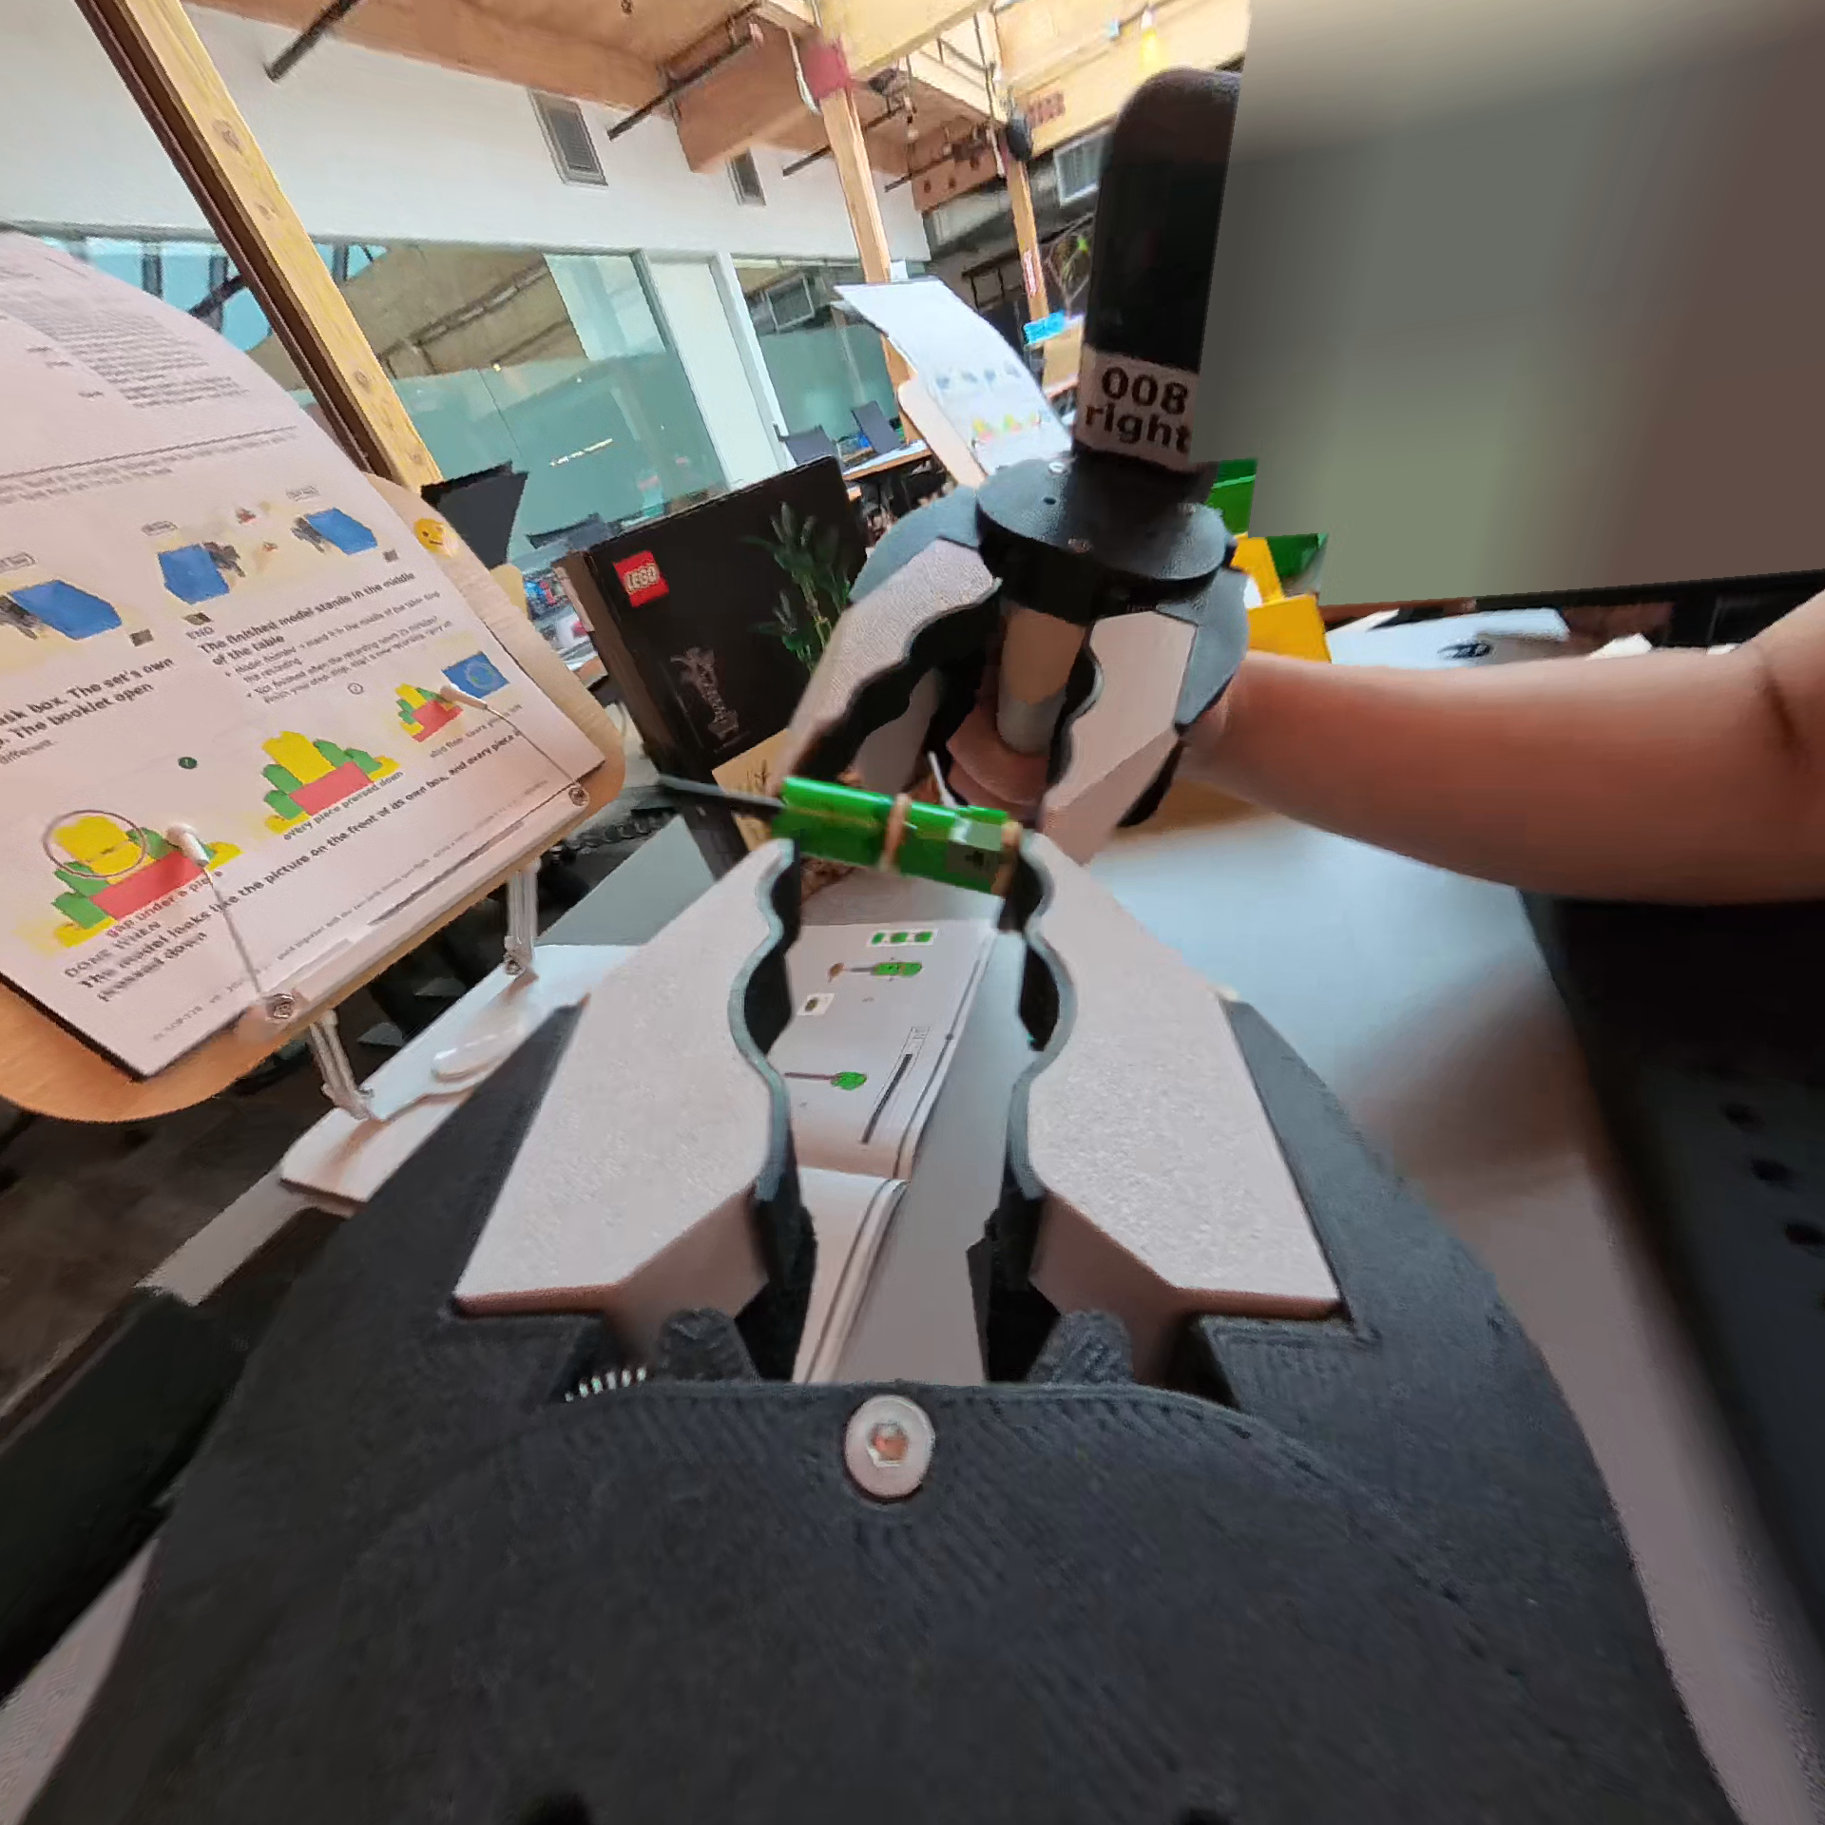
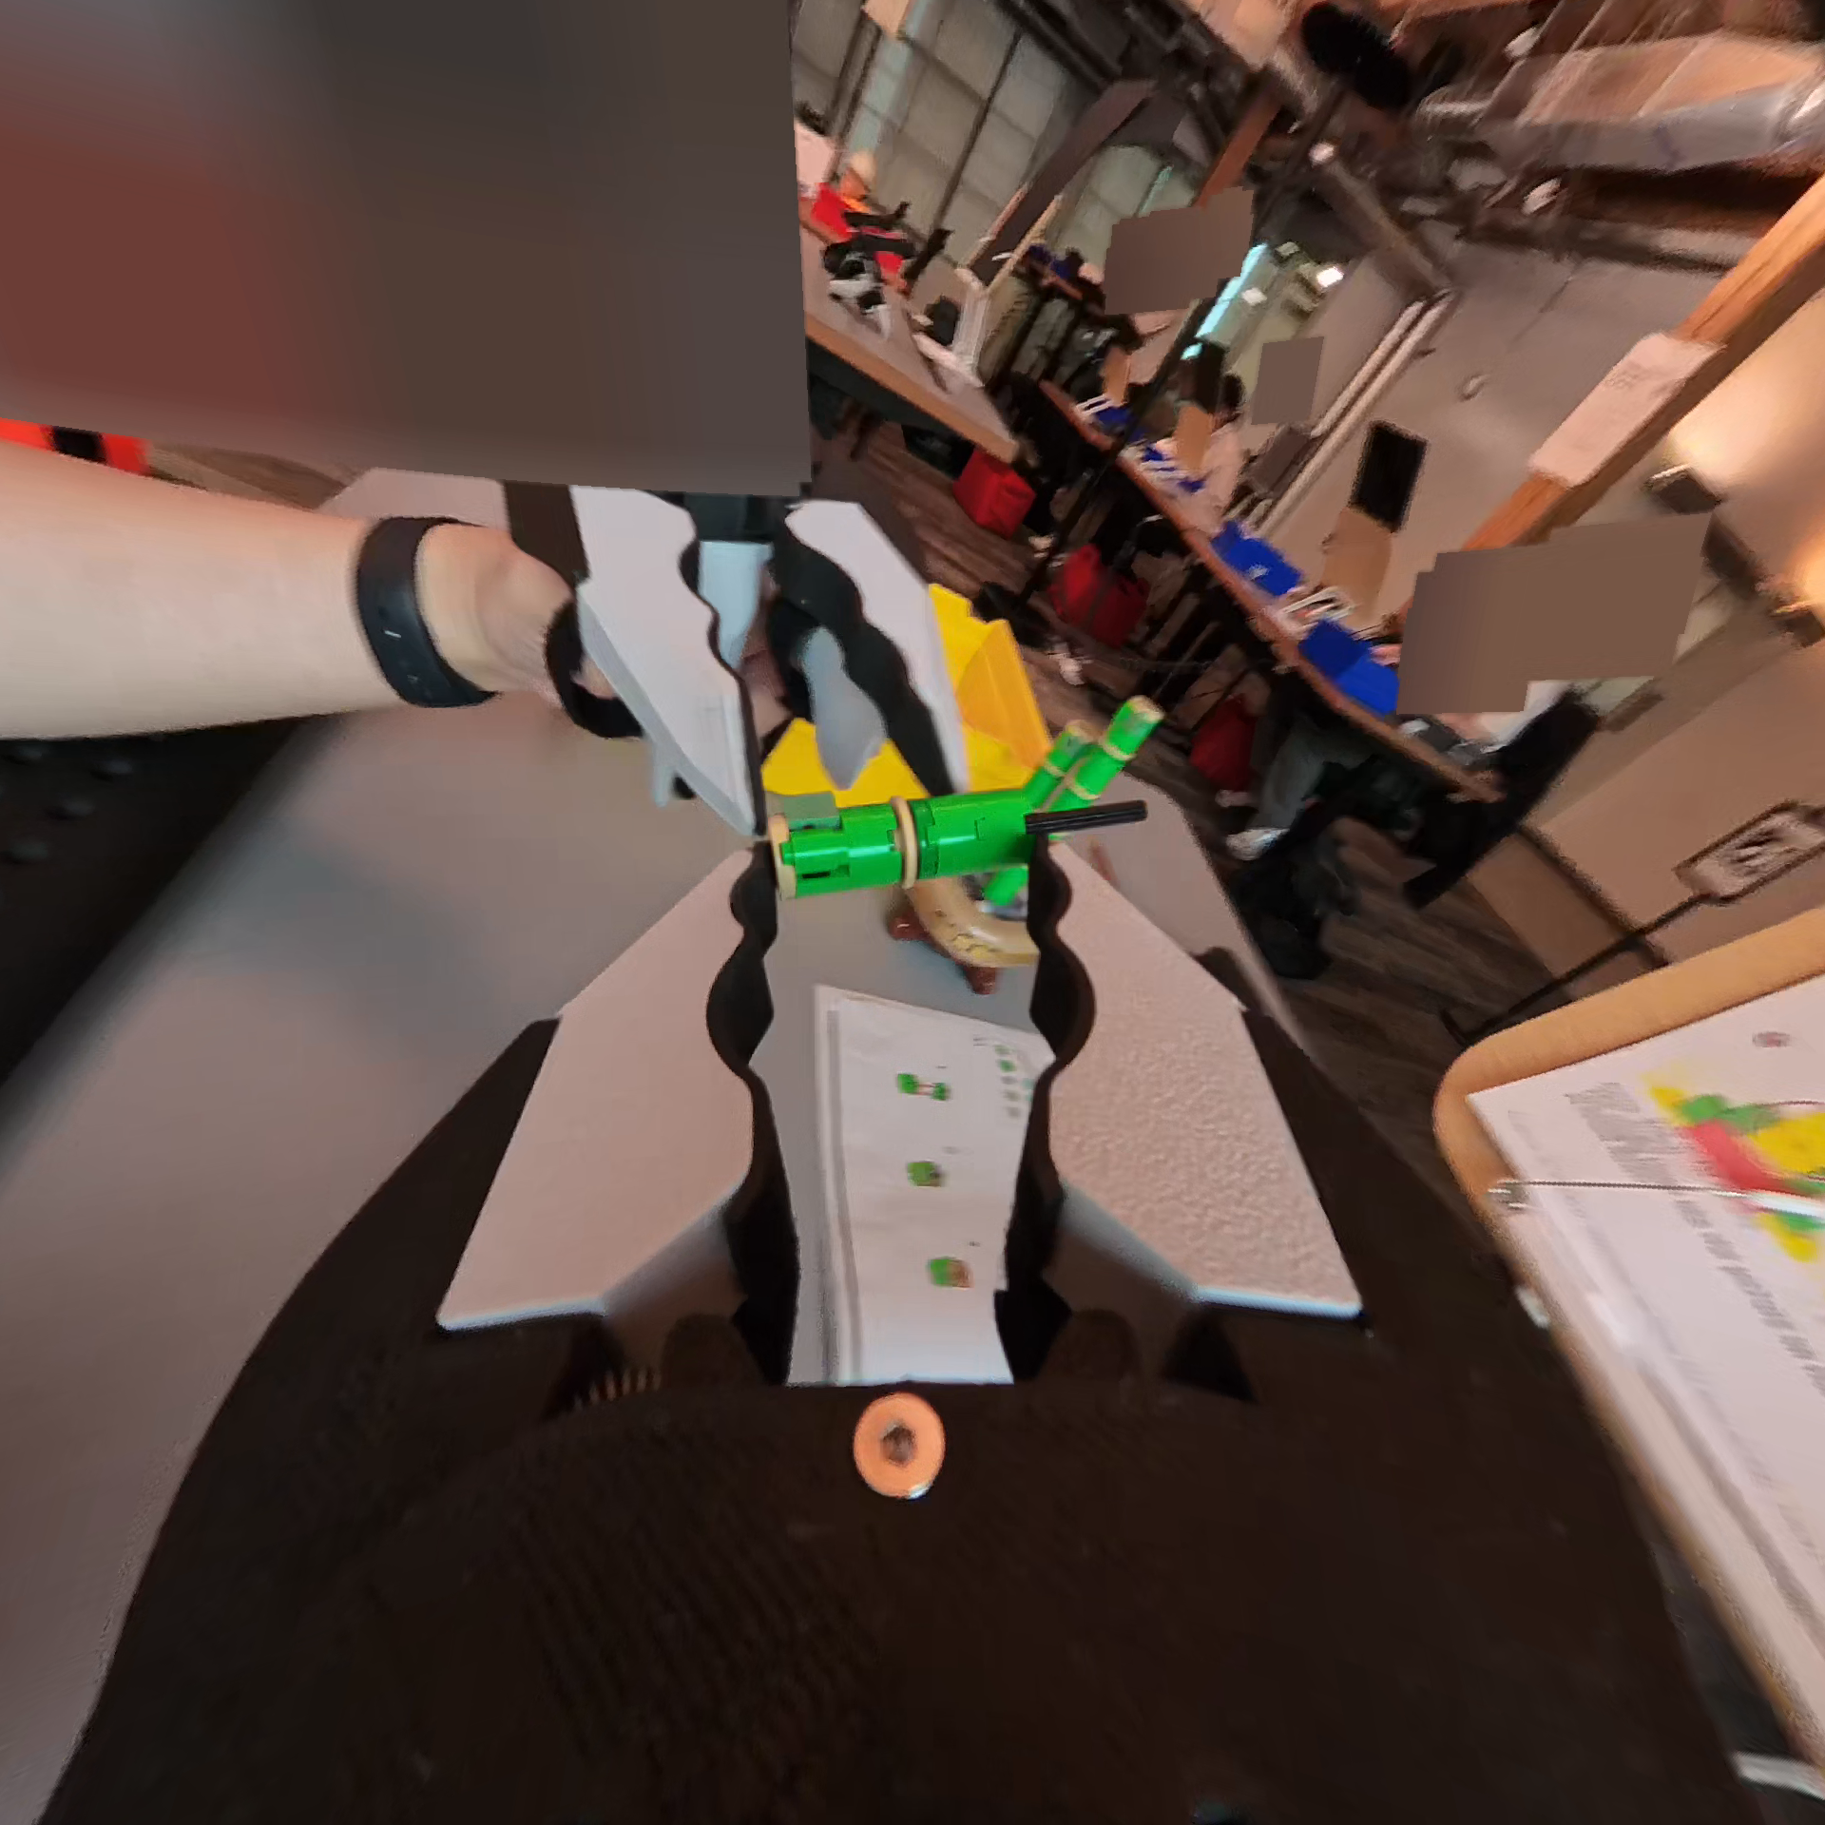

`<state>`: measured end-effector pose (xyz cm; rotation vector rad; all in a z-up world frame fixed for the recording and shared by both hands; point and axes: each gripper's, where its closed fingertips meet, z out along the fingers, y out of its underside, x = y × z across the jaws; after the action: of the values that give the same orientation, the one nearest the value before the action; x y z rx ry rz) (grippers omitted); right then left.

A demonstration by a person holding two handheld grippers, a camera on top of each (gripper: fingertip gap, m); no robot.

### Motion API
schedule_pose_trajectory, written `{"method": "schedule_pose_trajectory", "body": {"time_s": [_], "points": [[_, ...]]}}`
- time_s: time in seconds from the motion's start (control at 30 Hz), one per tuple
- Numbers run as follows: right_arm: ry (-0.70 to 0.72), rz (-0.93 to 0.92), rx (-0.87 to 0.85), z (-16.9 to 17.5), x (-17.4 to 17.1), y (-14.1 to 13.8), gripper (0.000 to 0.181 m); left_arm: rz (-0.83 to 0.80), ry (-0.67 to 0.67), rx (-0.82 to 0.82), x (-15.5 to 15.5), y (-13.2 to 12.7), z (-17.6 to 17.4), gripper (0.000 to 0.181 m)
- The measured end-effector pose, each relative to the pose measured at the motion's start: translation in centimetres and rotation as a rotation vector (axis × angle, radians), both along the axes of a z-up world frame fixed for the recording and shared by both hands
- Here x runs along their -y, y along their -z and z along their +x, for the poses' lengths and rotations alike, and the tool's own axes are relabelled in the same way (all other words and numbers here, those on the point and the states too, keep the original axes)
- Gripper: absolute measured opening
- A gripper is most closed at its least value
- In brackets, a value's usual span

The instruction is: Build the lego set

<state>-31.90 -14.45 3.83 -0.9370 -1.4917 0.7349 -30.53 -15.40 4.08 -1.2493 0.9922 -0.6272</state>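
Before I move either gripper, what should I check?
1. Green stalk spans the left gripper fingertips: ok.
2. Right gripper clamped on the stalk: cannot tell.
3. Black axle sticking out of the stalk's end: ok.
4. Instruction booklet open and in view below: ok.
5. Tan curved piece on the table, clear of both grippers: ok.

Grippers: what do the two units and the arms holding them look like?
Both match: the left gripper and right gripper each have a black ribbed 3D-printed body, a central hex screw, and pale angular fingers with wavy black inner edges. The right gripper has a black cylindrical handle with a white label. Both forearms are sleeveless; the left wears a black wristband.
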Motion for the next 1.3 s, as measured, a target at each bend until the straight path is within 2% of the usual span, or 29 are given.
{"method": "schedule_pose_trajectory", "body": {"time_s": [0.03, 0.07, 0.13, 0.23, 0.3, 0.37, 0.43, 0.73, 0.8, 0.87, 0.9, 0.93, 1.0, 1.03, 1.17, 1.23, 1.3], "points": [[0.014, 0.055, -0.009, 0.1, -0.1, -0.2, 0.051, -0.027, 0.011, 0.046, 0.1, -0.4, -0.1, 0.040], [0.029, 0.108, 0.002, 0.2, -0.1, -0.1, 0.051, -0.059, 0.025, 0.107, 0.1, -0.9, -0.4, 0.051], [0.096, 0.223, 0.049, 0.1, -0.7, 0.4, 0.051, -0.158, 0.098, 0.243, 0.4, -2.2, -0.8, 0.057], [0.124, 0.385, 0.069, -0.6, -0.3, 0.7, 0.055, -0.332, 0.159, 0.386, -0.3, -2.6, -1.3, 0.058], [0.132, 0.462, 0.068, -1.1, 0.0, 0.8, 0.052, -0.432, 0.184, 0.394, -0.7, -1.8, -1.0, 0.054], [0.121, 0.503, 0.074, -1.4, 0.4, 1.1, 0.050, -0.498, 0.193, 0.402, -1.2, -1.1, -1.0, 0.039], [0.122, 0.530, 0.084, -1.5, 0.4, 1.5, 0.050, -0.526, 0.186, 0.418, -1.7, -0.7, -1.2, 0.014], [0.150, 0.583, 0.150, -1.4, -0.8, 3.2, 0.051, -0.614, 0.204, 0.387, -2.4, 1.2, -1.1, 0.014], [0.189, 0.590, 0.171, -0.9, -1.8, 3.4, 0.060, -0.584, 0.158, 0.385, -3.0, 1.4, -1.4, 0.013], [0.271, 0.566, 0.248, 1.3, -4.3, 3.9, 0.063, -0.561, 0.101, 0.380, -3.9, 2.0, -1.9, 0.013], [0.346, 0.544, 0.298, 3.3, -6.3, 4.1, 0.055, -0.561, 0.064, 0.351, -4.4, 2.8, -2.0, 0.013], [0.435, 0.519, 0.328, 5.8, -8.5, 4.1, 0.048, -0.562, 0.012, 0.295, -5.1, 4.2, -2.0, 0.013], [0.622, 0.409, 0.308, 11.7, -12.6, 3.5, 0.044, -0.547, -0.078, 0.121, -6.2, 7.8, -1.2, 0.014], [0.685, 0.325, 0.280, 14.5, -13.8, 3.4, 0.044, -0.523, -0.080, 0.044, -6.2, 9.2, -0.3, 0.014], [0.828, 0.105, 0.161, 22.5, -16.0, 3.4, 0.040, -0.327, 0.040, -0.078, -4.8, 11.1, 4.4, 0.014], [0.867, 0.062, 0.137, 24.7, -16.4, 3.8, 0.040, -0.273, 0.099, -0.160, -3.8, 12.7, 6.0, 0.014], [0.885, 0.018, 0.136, 25.8, -16.7, 4.6, 0.040, -0.291, 0.132, -0.246, -3.2, 14.8, 6.9, 0.015]]}}
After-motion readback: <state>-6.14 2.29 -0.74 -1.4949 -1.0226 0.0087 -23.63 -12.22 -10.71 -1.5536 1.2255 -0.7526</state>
